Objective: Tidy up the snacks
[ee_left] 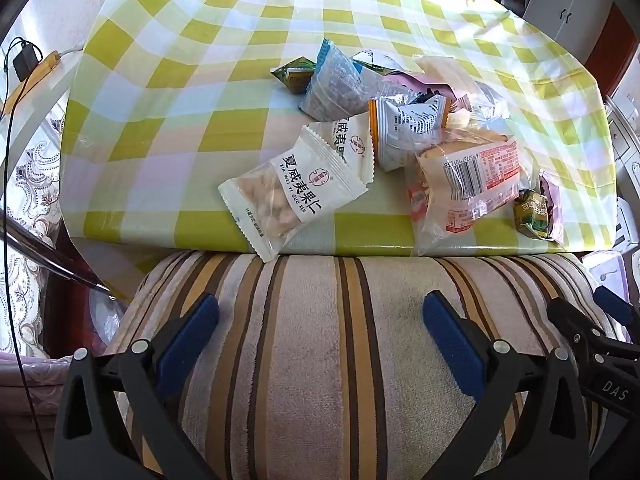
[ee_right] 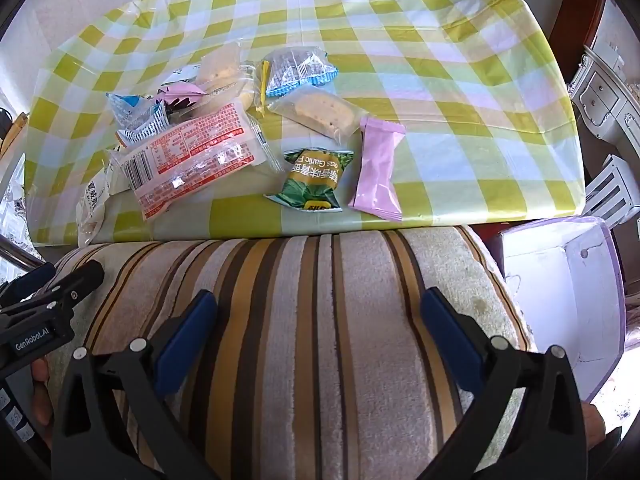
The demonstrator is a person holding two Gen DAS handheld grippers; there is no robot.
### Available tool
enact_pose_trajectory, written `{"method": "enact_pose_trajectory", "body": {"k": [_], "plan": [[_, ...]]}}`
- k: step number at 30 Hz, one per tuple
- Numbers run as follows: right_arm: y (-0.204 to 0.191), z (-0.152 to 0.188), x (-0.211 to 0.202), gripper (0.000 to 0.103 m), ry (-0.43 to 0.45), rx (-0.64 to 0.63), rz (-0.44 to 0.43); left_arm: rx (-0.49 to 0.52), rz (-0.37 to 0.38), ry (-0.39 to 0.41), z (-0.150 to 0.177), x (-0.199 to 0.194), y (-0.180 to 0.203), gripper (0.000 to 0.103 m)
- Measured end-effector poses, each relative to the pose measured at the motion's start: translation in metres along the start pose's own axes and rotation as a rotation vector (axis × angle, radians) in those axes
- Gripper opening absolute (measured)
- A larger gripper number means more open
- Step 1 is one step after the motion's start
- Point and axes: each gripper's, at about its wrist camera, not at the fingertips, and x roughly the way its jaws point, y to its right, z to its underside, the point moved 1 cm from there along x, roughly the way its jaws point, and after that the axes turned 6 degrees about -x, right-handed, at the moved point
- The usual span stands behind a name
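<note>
Both claws, left claw (ee_left: 320,324) and right claw (ee_right: 320,320), gape above striped cushion (ee_right: 304,320); snacks (ee_right: 192,152) beyond.

Both tongs spread wide, nothing between them, over a striped cushion (ee_right: 320,320). Ahead of the left tongs (ee_left: 320,320), the snack pile (ee_left: 400,136) crowds the near table (ee_left: 160,80) edge; beyond and left, open cloth. Beside the right tongs (ee_right: 320,320), a white box (ee_right: 560,300) blocks.
</note>
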Motion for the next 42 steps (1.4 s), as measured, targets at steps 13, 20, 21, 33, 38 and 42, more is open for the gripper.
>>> {"method": "enact_pose_trajectory", "body": {"k": [13, 20, 21, 33, 38, 42], "plan": [[-0.001, -0.002, 0.001, 0.102, -0.002, -0.004, 0.003, -0.009, -0.046, 0.037, 0.002, -0.005, 0.004, 0.099], [0.0, -0.002, 0.001, 0.102, 0.013, -0.001, 0.002, -0.001, -0.056, 0.049, 0.002, -0.005, 0.007, 0.099], [0.0, -0.003, 0.0, 0.102, 0.013, -0.001, 0.002, 0.0, -0.06, 0.051, 0.002, -0.005, 0.008, 0.099], [-0.001, 0.0, 0.001, 0.102, 0.014, -0.002, 0.003, -0.008, -0.05, 0.053, 0.003, -0.005, 0.006, 0.099], [-0.001, 0.0, 0.001, 0.102, 0.014, -0.002, 0.003, -0.007, -0.05, 0.053, 0.003, -0.005, 0.006, 0.099], [-0.001, 0.0, 0.001, 0.102, 0.014, -0.002, 0.003, -0.007, -0.05, 0.053, 0.003, -0.004, 0.006, 0.099]]}}
